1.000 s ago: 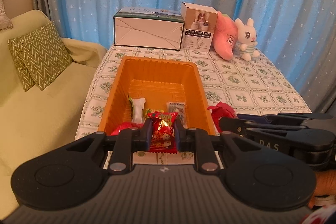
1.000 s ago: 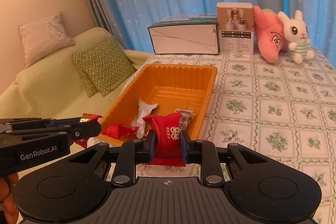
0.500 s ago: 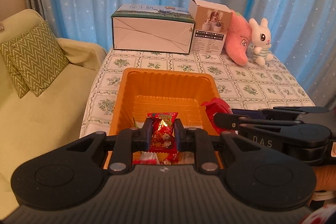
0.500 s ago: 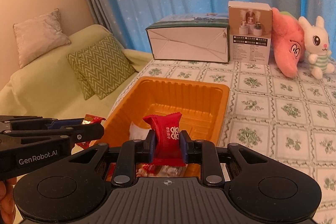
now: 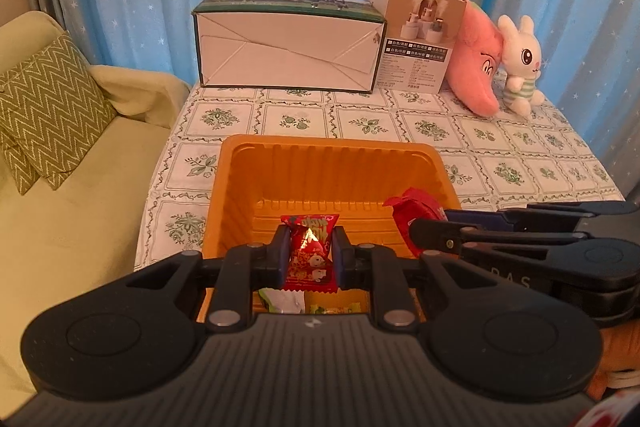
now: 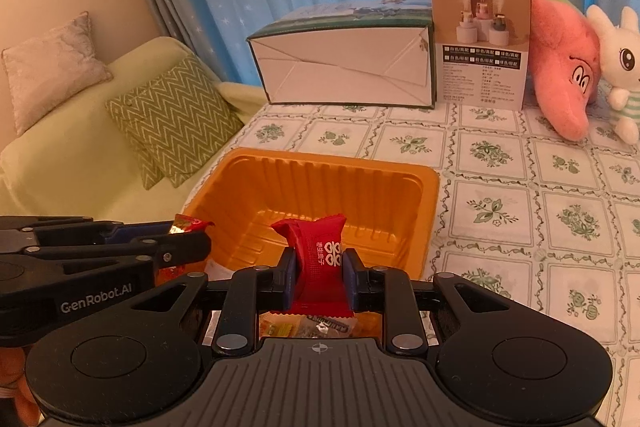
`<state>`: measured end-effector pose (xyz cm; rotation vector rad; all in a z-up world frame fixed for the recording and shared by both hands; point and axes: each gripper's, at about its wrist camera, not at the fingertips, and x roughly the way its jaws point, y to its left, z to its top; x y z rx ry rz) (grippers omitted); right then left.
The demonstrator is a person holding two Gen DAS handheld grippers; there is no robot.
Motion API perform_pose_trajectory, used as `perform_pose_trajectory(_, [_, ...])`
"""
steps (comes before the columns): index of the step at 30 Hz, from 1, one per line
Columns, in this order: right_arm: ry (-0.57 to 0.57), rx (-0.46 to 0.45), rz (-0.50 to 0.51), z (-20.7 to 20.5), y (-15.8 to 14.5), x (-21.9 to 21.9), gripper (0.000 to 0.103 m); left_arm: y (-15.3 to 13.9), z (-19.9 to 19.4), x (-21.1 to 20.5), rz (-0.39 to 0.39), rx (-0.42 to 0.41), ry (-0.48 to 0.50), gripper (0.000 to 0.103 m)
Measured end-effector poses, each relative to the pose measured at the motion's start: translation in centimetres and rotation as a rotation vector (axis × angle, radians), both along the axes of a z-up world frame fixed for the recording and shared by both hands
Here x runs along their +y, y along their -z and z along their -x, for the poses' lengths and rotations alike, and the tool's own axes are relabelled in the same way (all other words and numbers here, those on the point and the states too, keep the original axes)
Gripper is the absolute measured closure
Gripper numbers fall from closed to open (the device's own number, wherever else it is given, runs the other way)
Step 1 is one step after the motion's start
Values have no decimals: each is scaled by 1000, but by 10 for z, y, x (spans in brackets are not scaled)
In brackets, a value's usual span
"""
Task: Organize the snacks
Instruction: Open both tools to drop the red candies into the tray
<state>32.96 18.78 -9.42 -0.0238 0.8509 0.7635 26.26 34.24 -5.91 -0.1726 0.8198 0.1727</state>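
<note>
- My left gripper (image 5: 308, 257) has its fingers pinching a red patterned candy packet (image 5: 310, 251) across the middle, its crimped ends sticking out above and below.
- My right gripper (image 6: 318, 277) has its fingers clamped on a plain red candy packet (image 6: 318, 259) with white characters, gripped at the waist.
- Both packets hang over the near end of the orange tray (image 5: 240, 187), which sits on the desk (image 5: 500, 147) with its floral cloth.
- Peeking under my left fingers: a green-and-white wrapper (image 5: 282, 301) already lying in the tray; under the right one, a clear yellowish wrapper (image 6: 308, 325).
- Handling, as I judge it: these are light, crinkly film wrappers, soft round a small firm sweet. They look slick, so a grip on the bulge in the middle is safer than one on the flat crimped ends, which could slide out.
- Nothing fragile here, I'd say; a short drop into the tray should do no harm.
- Far end of the desk: a white carton (image 5: 288, 43), a small product box (image 5: 416, 39), a pink plush (image 5: 478, 67) and a white bunny (image 5: 520, 63), well apart from the tray.
</note>
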Motion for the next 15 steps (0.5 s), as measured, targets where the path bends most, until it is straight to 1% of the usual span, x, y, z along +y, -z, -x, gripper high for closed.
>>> perform_pose_trajectory(4, [5, 5, 8, -6, 5, 2, 78, 5, -4, 3, -2, -7, -17, 82])
perform_pose_trajectory(6, [7, 9, 4, -7, 5, 1, 78, 5, -3, 5, -10, -12, -33, 72])
perform_pose_trajectory(7, [7, 13, 0, -7, 5, 1, 78, 5, -1, 6, -8, -17, -37, 70])
perform_pose_trajectory(9, [7, 18, -6, -8, 5, 1, 78, 3, 3, 8, -6, -19, -39, 69])
perform_pose_trajectory(15, [11, 21, -16, -7, 2, 1, 78, -6, 17, 11, -46, -22, -38, 69])
